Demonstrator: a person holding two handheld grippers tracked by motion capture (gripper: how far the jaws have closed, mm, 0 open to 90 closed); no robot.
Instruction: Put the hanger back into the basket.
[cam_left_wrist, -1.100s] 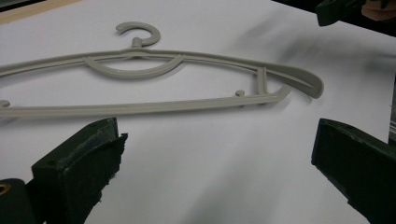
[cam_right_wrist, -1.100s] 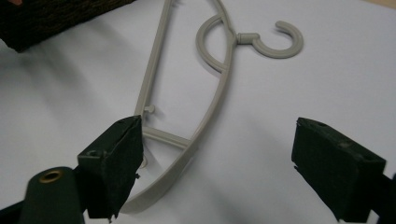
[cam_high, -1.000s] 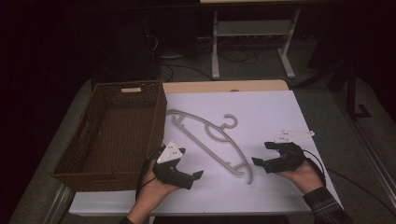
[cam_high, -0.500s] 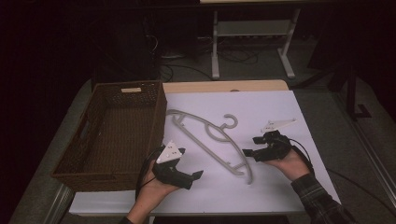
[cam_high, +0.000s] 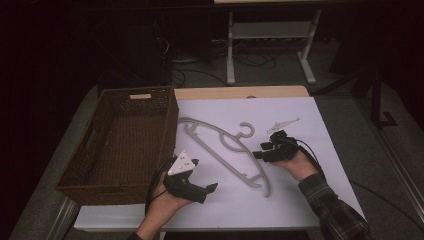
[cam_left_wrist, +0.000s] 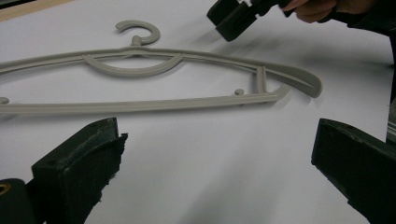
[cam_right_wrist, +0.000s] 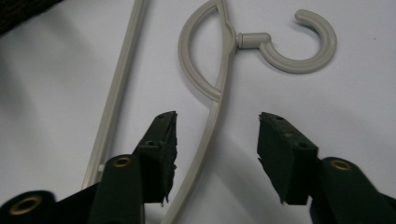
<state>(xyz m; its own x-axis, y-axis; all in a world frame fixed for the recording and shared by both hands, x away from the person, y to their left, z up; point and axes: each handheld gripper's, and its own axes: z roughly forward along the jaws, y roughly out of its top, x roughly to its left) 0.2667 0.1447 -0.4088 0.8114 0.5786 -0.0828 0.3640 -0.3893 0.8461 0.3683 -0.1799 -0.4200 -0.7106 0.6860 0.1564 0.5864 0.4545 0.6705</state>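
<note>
Right gripper (cam_right_wrist: 212, 140) found with jaws wide apart, straddling the upper arm of the grey plastic hanger (cam_right_wrist: 219, 93) just below the neck of its hook (cam_right_wrist: 299, 42); nothing clamped yet. Compared against the high view a second back: right gripper (cam_high: 260, 152) then sat out near the table's right side, well apart from the hanger; since shifted leftward and forward until touching or nearly touching the curved arm, beside the hook. Judged as the approach finished and the grasp about to start; a squeeze at this spot would take the arm close to the hanger's middle, so a fairly level lift seems likely. Left gripper (cam_high: 192, 182) unchanged over the same interval, resting low near the table's front edge, jaws also spread wide and empty, pointed toward the hanger's lower bar (cam_left_wrist: 140, 105) and near end (cam_left_wrist: 303, 84) from a short way off. Hanger (cam_high: 225, 150) lay flat on the white sheet (cam_high: 310, 190), running diagonally, far end close by the woven basket (cam_high: 100, 170), which stood empty at the left. Probable destination the basket, though not settled by these views.
</note>
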